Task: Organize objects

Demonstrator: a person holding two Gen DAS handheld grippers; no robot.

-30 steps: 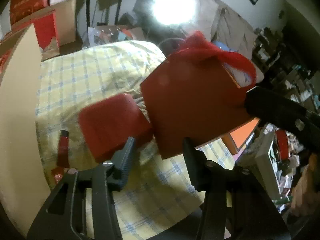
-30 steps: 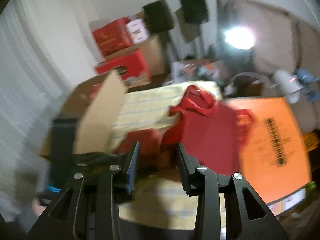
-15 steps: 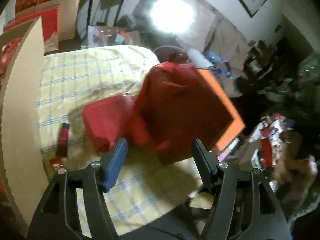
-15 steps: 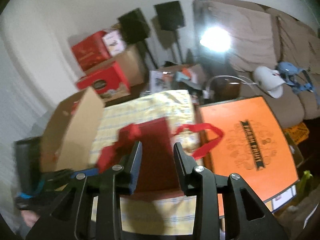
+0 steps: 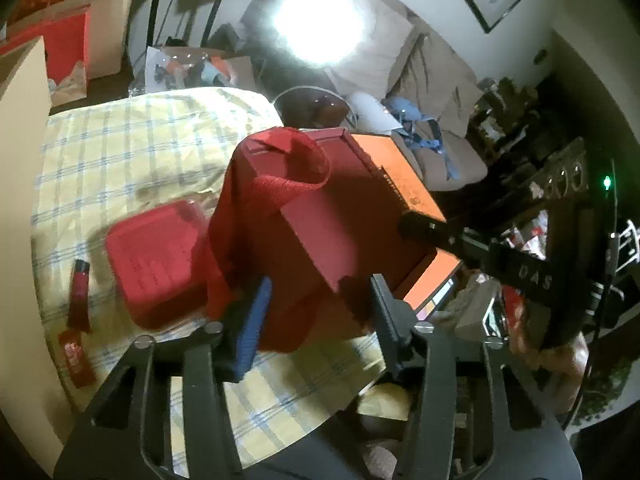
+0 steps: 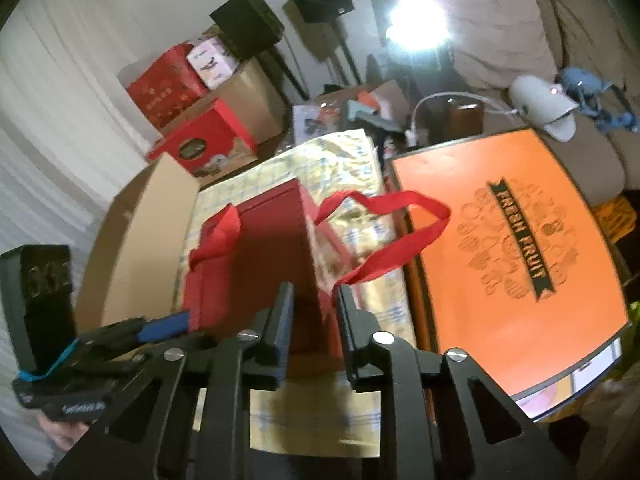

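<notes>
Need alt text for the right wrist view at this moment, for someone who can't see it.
The right gripper is closing on the near wall of an open red gift bag with red ribbon handles, standing on a yellow checked tablecloth. An orange box lid printed FRESH FRUIT lies to the right; the left gripper reaches the bag's left side, in front of a cardboard flap.

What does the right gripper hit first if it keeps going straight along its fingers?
Probably the near wall of the red bag: it sits between the closing fingers of the right gripper. Whether the pads touch it yet is unclear.

red bag, yellow checked tablecloth
</notes>
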